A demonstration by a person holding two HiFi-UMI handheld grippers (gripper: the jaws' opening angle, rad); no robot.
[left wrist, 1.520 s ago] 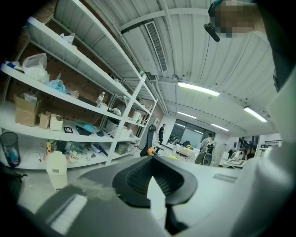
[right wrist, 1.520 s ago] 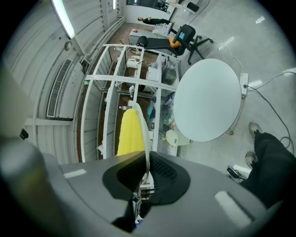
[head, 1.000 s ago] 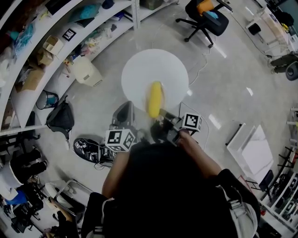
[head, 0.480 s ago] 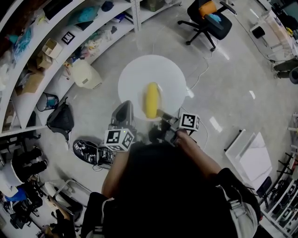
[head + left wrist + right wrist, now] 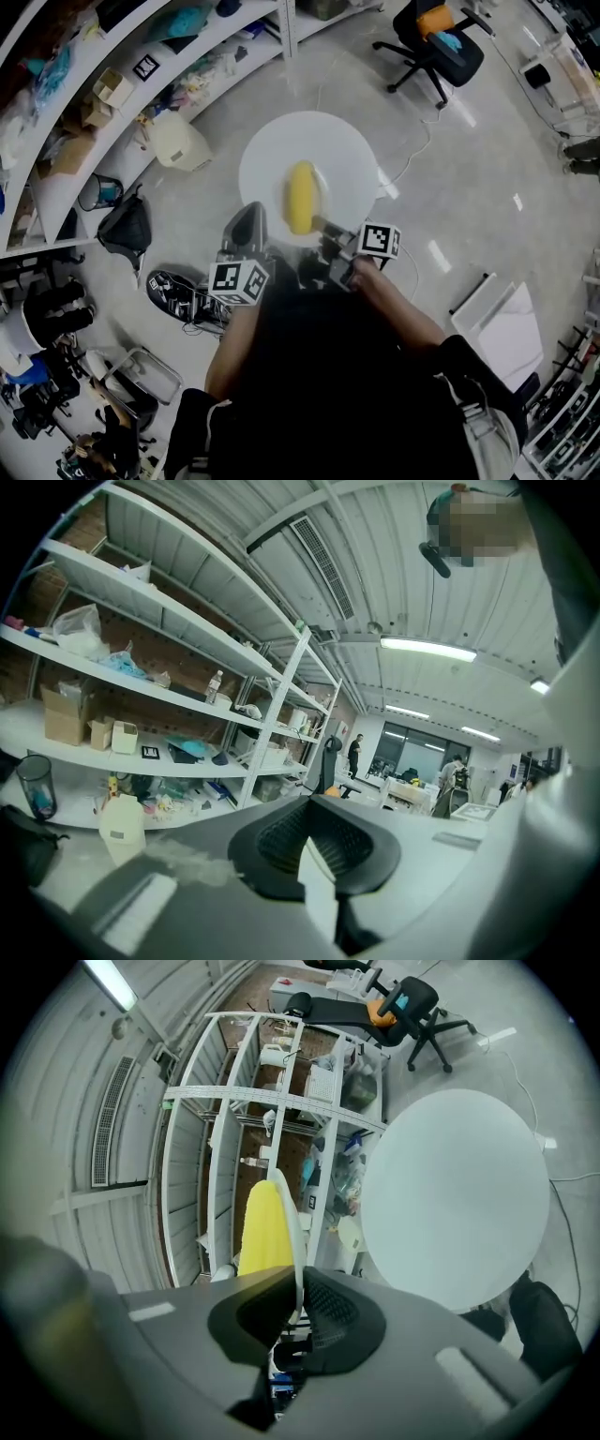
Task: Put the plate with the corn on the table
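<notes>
Since prior frame, corn [image 5: 302, 197] shifted further in over the table [image 5: 352, 155], R gripper [image 5: 320, 226] moving with it. R jaws were clamped on the rim of the plate [image 5: 297, 1227], seen edge-on. Corn lay on plate just ahead of the tips. Table sat beyond and below the jaws; plate-to-table contact not determinable. L gripper [image 5: 249, 221] was beside R, jaws slightly apart, nothing gripped.
</notes>
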